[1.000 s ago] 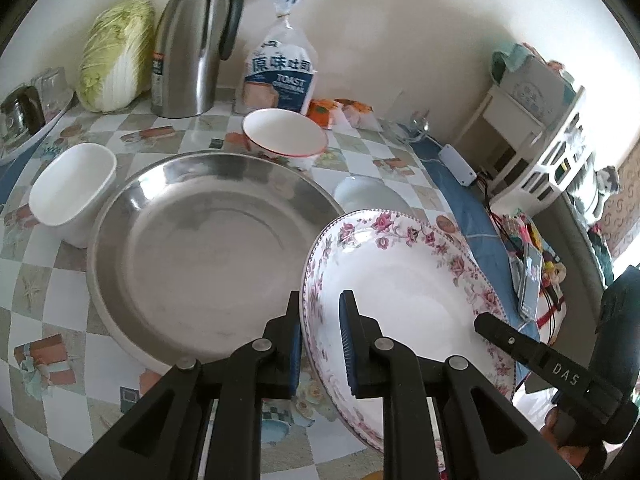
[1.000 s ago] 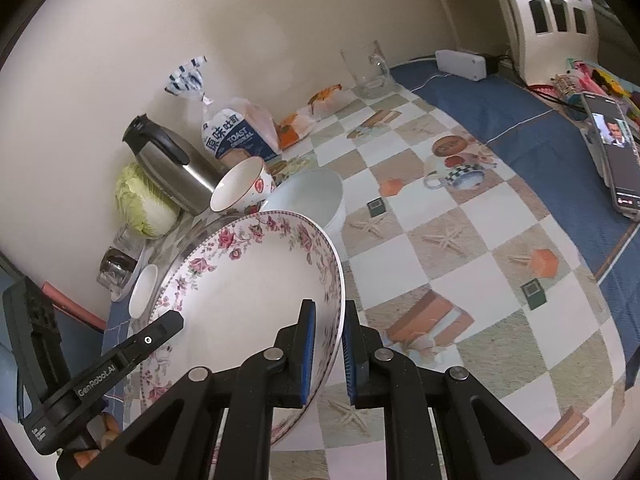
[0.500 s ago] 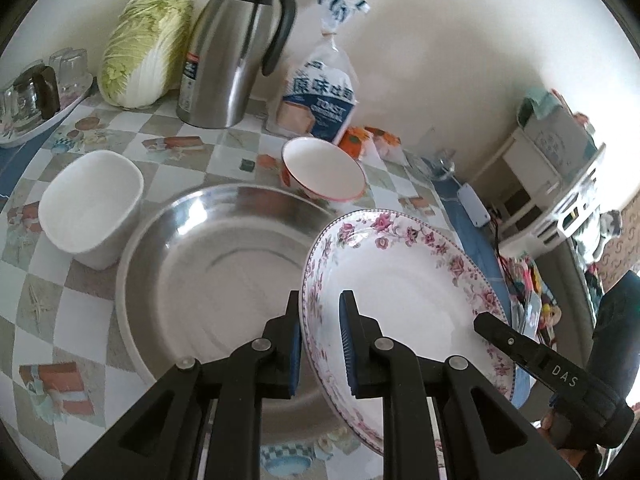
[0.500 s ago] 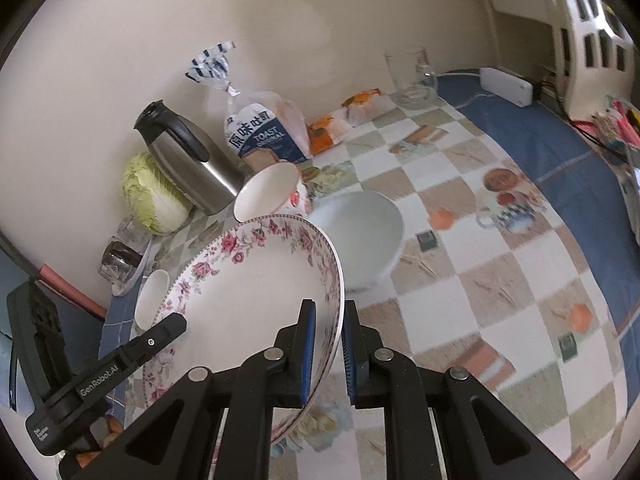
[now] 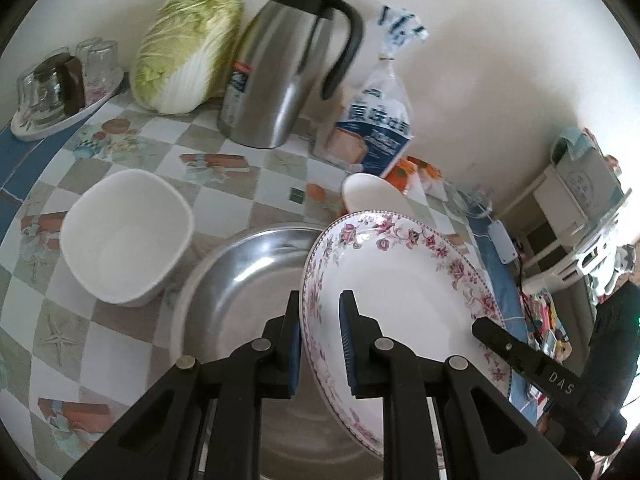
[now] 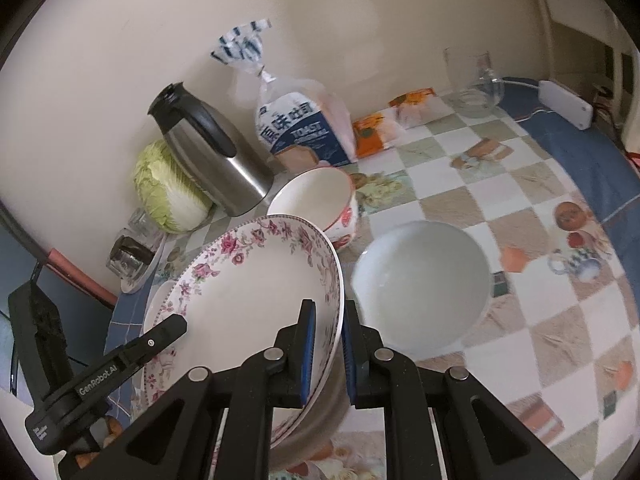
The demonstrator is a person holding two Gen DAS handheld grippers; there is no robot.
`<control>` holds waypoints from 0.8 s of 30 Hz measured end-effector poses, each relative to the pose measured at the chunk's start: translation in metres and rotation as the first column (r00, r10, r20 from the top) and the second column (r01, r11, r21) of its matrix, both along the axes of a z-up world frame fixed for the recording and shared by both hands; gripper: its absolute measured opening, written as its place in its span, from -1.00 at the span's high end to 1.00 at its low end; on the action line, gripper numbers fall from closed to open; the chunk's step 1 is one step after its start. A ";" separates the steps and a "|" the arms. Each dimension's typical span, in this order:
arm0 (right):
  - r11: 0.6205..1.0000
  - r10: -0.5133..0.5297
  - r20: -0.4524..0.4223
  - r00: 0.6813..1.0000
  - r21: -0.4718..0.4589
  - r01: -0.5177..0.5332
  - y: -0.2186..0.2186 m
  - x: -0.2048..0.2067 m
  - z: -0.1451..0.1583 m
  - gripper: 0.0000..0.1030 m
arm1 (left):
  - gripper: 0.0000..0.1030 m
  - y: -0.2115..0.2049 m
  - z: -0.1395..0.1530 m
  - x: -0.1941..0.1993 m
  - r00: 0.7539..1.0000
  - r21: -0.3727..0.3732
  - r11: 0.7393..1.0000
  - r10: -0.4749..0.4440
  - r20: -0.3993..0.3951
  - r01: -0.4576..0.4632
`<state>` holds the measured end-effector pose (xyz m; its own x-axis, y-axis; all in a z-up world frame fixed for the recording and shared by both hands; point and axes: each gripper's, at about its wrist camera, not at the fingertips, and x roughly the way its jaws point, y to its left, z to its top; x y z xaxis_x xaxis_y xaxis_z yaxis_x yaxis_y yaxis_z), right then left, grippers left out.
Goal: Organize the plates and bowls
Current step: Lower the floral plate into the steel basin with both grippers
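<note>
Both grippers clamp the same floral plate [image 5: 404,280] by opposite rims: the left gripper [image 5: 320,340] grasps its near-left edge in the left wrist view, the right gripper [image 6: 328,344] grasps its right edge in the right wrist view. The plate is held tilted above a steel pan [image 5: 240,280], which lies at center-bottom of the left view.

The surface is a table [image 6: 540,320] under a checkered cloth printed with starfish and cups, with a blue border along the right edge of the right view. To the left of the pan stands a square white bowl [image 5: 124,240]. A red-rimmed bowl [image 6: 320,196] sits behind the plate, and a round white bowl [image 6: 424,280] lies just right of it in the right view.

Along the cream wall [image 5: 480,60] at the top of the left view stand a cabbage [image 5: 184,48], a steel jug [image 5: 288,64] and a bag of toast [image 5: 376,128]. Upturned glasses rest on a tray [image 5: 60,116] at upper left. A glass mug [image 6: 472,80] and a white adapter [image 6: 564,104] occupy the upper right of the right view. A white shelf [image 5: 580,200] stands at the right of the left view.
</note>
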<state>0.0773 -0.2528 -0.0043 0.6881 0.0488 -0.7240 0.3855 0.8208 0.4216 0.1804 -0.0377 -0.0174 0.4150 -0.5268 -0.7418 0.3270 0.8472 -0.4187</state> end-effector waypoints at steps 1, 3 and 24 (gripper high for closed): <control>1.000 0.007 0.001 1.000 0.002 -0.007 0.002 0.002 -0.002 0.73 | 0.65 0.004 -0.001 0.002 1.000 0.003 1.000 0.010 -0.004 -0.010; 0.999 0.029 -0.001 1.000 0.017 -0.029 0.009 0.006 -0.011 0.73 | 0.65 0.010 -0.004 0.005 1.000 0.009 1.000 0.029 -0.010 -0.029; 0.997 0.043 -0.105 0.994 0.061 -0.036 0.015 0.020 -0.052 0.73 | 0.65 0.012 -0.038 0.014 0.993 0.082 0.996 0.032 -0.111 -0.023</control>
